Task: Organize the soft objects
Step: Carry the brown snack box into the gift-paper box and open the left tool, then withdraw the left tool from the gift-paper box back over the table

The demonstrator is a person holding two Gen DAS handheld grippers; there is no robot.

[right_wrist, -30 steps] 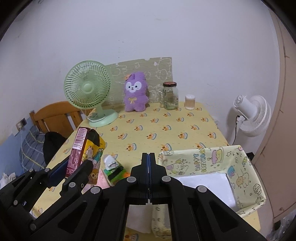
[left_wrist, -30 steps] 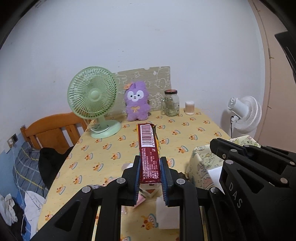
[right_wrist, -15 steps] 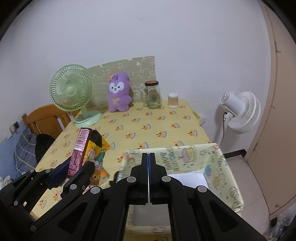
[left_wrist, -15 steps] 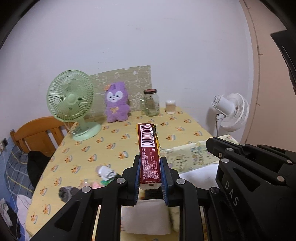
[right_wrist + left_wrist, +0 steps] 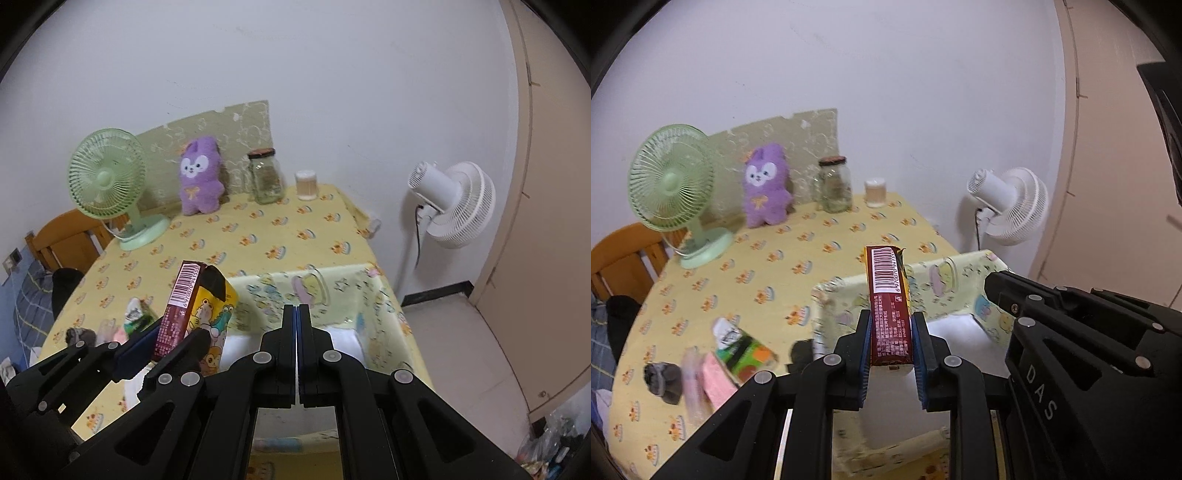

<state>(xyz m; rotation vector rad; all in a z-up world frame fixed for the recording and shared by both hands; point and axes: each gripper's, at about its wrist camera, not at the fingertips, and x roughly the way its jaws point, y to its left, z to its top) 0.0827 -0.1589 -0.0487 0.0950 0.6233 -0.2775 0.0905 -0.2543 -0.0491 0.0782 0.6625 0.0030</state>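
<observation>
While the fabric bin (image 5: 964, 273) sits open below, the left gripper (image 5: 891, 347) pinches a light, crushable snack pack (image 5: 888, 306) at its lower end above it; the right gripper (image 5: 297, 339) is closed, empty

Readable marks: a barcode and one set of moulded letters

The snack packet (image 5: 889, 309) is showing a white barcode panel on its dark red side, with digits running beside the bars that are too small to read surely; the block of small white print below it is blurring beyond reading. The right gripper (image 5: 1071, 354) body is carrying the raised letters "DAS". Cartoon animals are showing on the packet's yellow face in the right wrist view, with no legible words.
</observation>
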